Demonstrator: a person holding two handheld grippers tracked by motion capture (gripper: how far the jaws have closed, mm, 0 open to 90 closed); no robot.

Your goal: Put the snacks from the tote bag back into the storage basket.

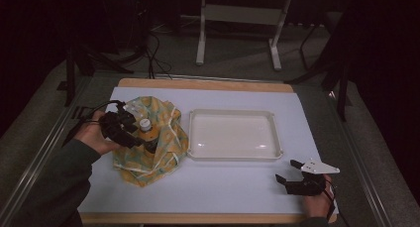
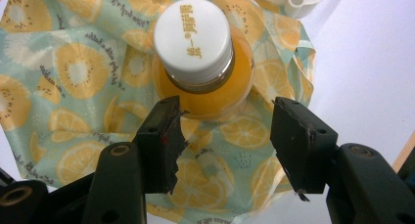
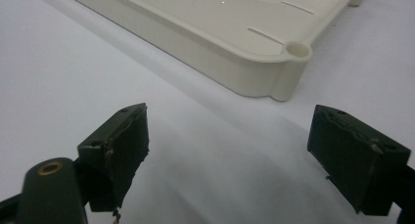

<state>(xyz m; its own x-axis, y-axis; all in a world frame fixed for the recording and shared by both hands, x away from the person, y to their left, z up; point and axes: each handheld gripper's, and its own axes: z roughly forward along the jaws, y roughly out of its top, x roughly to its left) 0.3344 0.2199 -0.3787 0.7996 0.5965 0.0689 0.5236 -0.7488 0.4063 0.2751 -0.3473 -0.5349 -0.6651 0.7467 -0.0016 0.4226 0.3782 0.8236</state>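
Matte black tool (image 2: pixel 225 131) jaws flank glossy orange bottle (image 2: pixel 205 72), unclamped.

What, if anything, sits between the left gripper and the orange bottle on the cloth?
Nothing visible. The left gripper is open just short of the bottle, which stands on the patterned cloth.
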